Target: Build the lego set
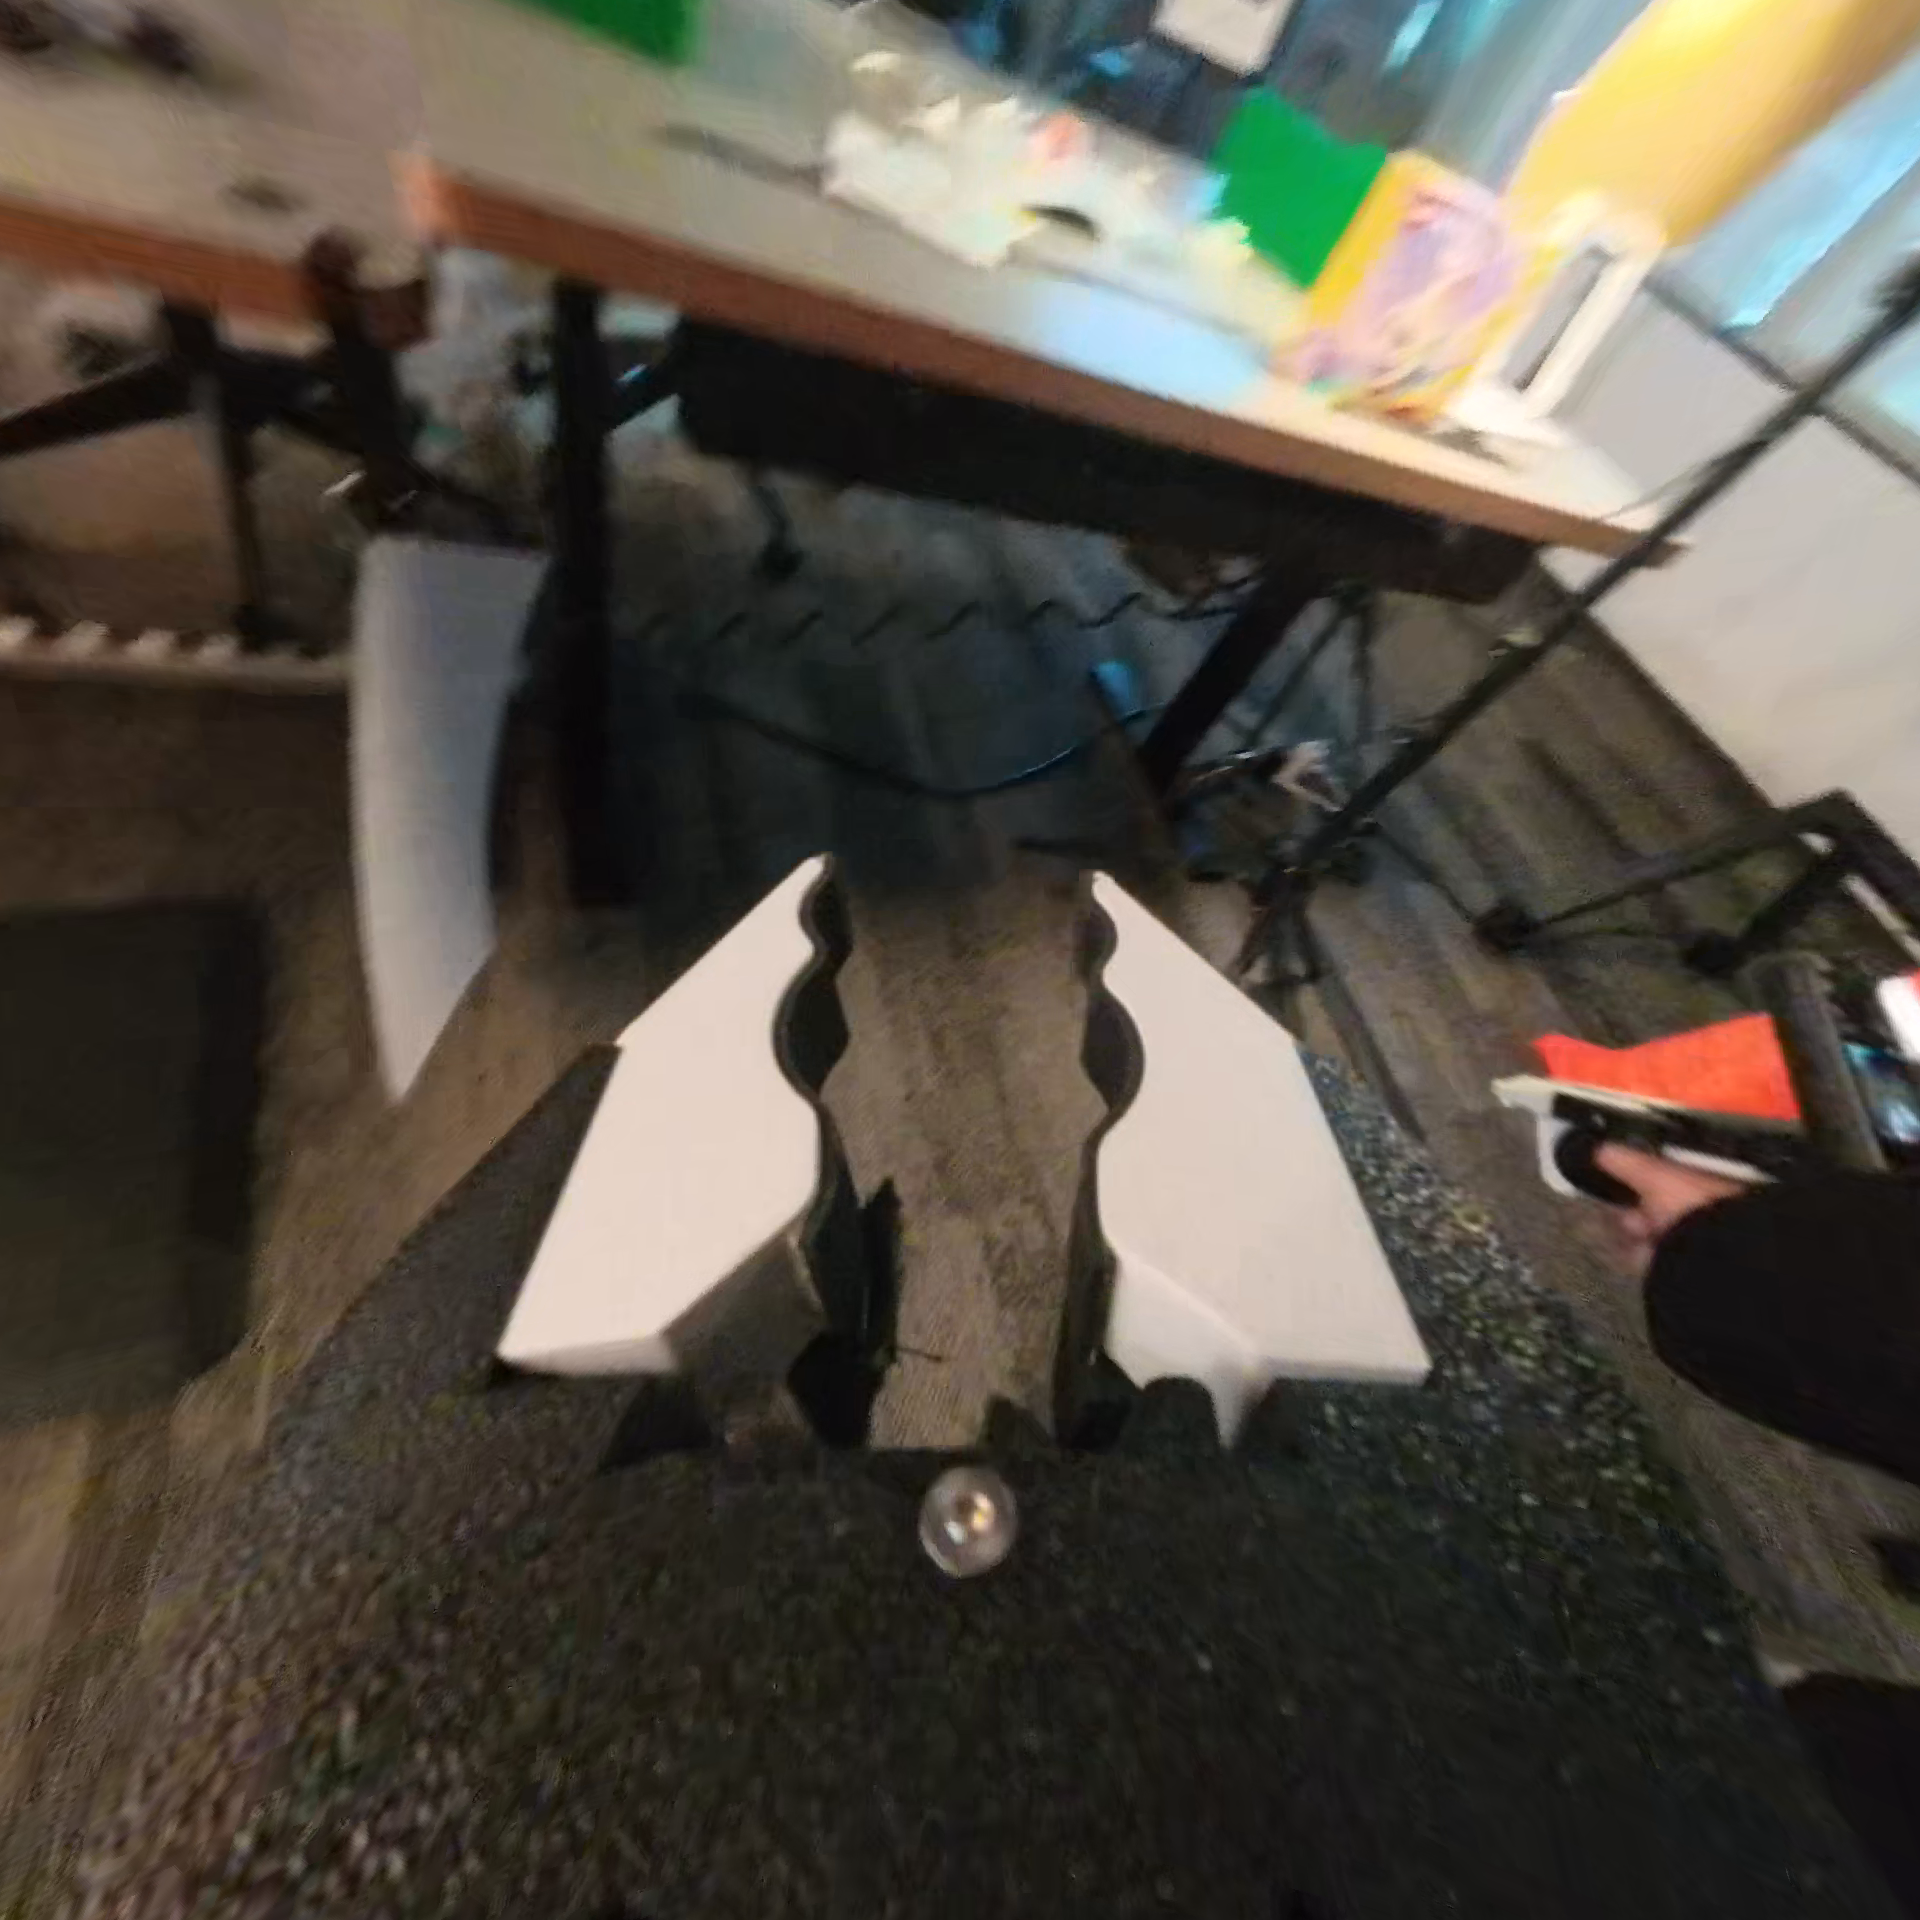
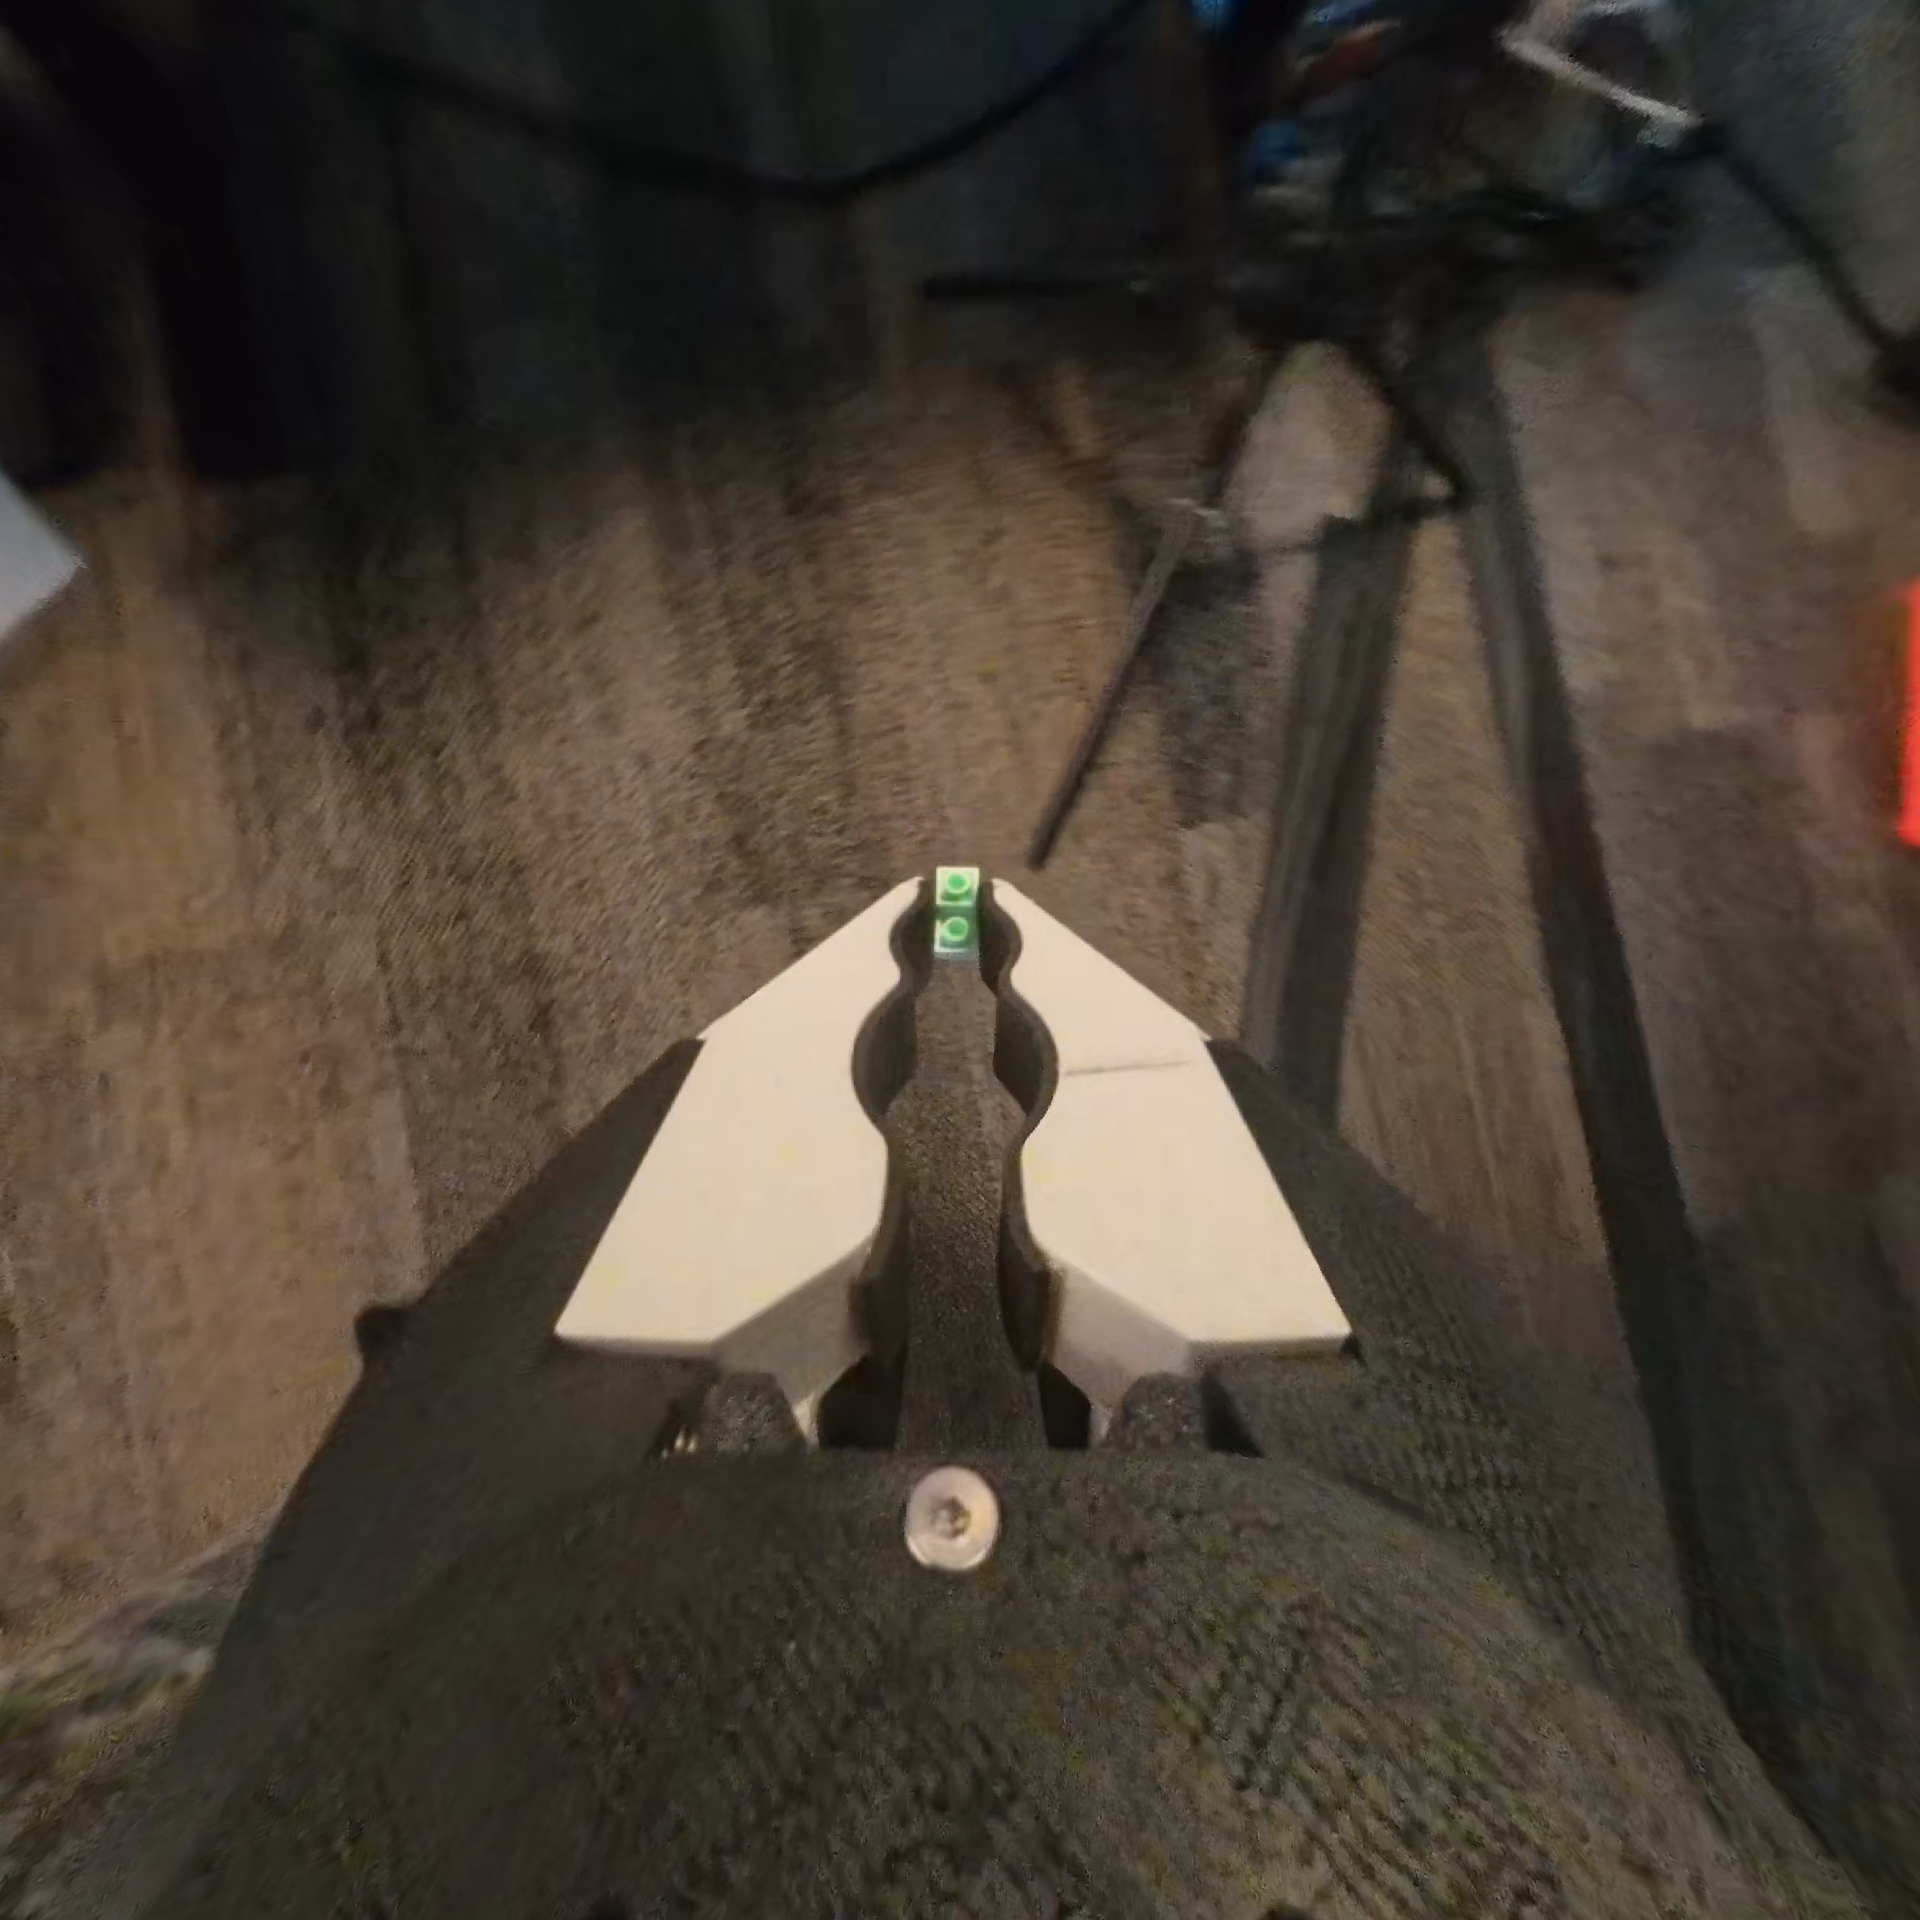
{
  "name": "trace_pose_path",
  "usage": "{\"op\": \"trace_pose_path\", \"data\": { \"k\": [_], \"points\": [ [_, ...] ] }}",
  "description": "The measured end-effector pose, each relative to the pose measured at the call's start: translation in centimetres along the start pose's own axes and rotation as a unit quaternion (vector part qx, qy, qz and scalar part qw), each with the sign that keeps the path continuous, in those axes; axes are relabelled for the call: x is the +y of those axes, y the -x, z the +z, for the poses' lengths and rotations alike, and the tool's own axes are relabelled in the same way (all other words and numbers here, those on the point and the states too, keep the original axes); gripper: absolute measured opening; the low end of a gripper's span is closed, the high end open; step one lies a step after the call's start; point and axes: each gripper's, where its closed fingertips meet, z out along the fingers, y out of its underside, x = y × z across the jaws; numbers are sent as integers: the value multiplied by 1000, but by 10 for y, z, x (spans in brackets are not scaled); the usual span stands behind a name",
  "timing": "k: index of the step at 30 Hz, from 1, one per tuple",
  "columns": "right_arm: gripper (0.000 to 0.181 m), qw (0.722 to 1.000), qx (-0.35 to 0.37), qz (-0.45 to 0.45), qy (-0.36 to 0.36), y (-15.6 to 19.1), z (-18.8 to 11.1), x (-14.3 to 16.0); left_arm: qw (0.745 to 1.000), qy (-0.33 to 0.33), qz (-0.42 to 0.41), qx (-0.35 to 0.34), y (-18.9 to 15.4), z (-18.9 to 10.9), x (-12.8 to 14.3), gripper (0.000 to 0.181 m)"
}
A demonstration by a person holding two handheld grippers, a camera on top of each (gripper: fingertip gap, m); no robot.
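Both wrist cameras sit low, sharing carpet (image 2: 520, 831) and tripod (image 2: 1455, 727).

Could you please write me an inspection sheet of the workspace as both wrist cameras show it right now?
Surface: white table with a wood-coloured edge, seen from below its level; carpet under both grippers.
Job's things: small green two-stud brick; green plate and yellow box on the table, blurred.
Clutter: clear bags on the table.
Grippers: left gripper open, empty, over the carpet; right gripper shut on the brick at its tips.
Cables: dark cables under the table.
Surroundings: tripod on the carpet; table legs.
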Motion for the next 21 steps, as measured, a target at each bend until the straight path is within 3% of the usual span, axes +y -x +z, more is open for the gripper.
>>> {"op": "trace_pose_path", "data": {
  "k": [4, 9, 11, 14, 17, 21],
  "points": [
    [7, 986, 72, 107, -102, -138, -92, 4, 993, -19, 50, 108, -114, 62, -27, 41],
    [7, 959, 209, 32, -190, -327, -195, 8, 969, -63, 134, 198, -275, 138, -48, 38],
    [7, 939, 251, 34, -231, -395, -234, -6, 964, -95, 150, 196, -330, 168, -54, 36],
    [6, 901, 295, 34, -315, -479, -292, -56, 955, -126, 145, 225, -419, 204, -51, 35],
    [6, 881, 317, 32, -351, -545, -322, -114, 939, -107, 163, 282, -511, 230, -35, 35],
    [7, 881, 323, 77, -338, -624, -306, -179, 897, -116, 246, 348, -609, 261, -19, 31]
  ]
}}
